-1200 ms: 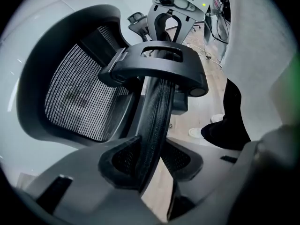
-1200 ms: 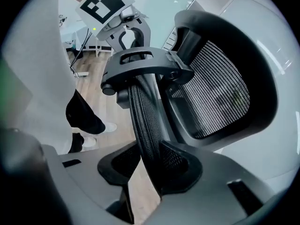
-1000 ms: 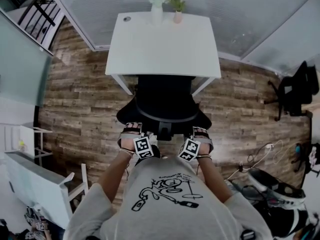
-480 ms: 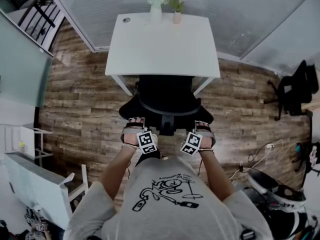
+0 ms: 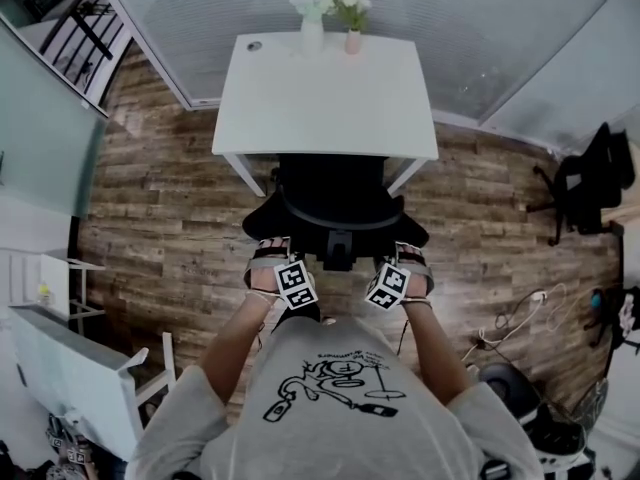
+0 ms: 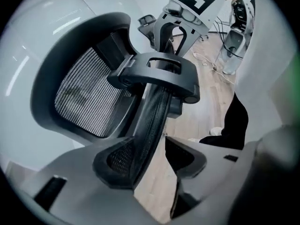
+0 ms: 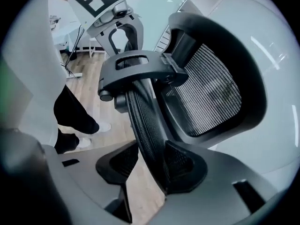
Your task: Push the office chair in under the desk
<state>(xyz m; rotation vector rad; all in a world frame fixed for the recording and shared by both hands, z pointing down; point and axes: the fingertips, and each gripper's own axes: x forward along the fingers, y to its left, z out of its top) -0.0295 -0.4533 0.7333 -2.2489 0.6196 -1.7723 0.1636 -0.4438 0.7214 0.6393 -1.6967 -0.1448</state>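
Both the left gripper [image 6: 152,161] and right gripper [image 7: 152,165] have just been opening their fingers, now loose around the office chair [image 5: 335,193] back; unheld, it may swivel into the desk [image 5: 330,88].

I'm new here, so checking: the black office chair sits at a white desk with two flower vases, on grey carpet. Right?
Not quite. The head view shows a floor of wooden planks, not grey carpet. The black office chair does sit at a white desk with two flower vases.
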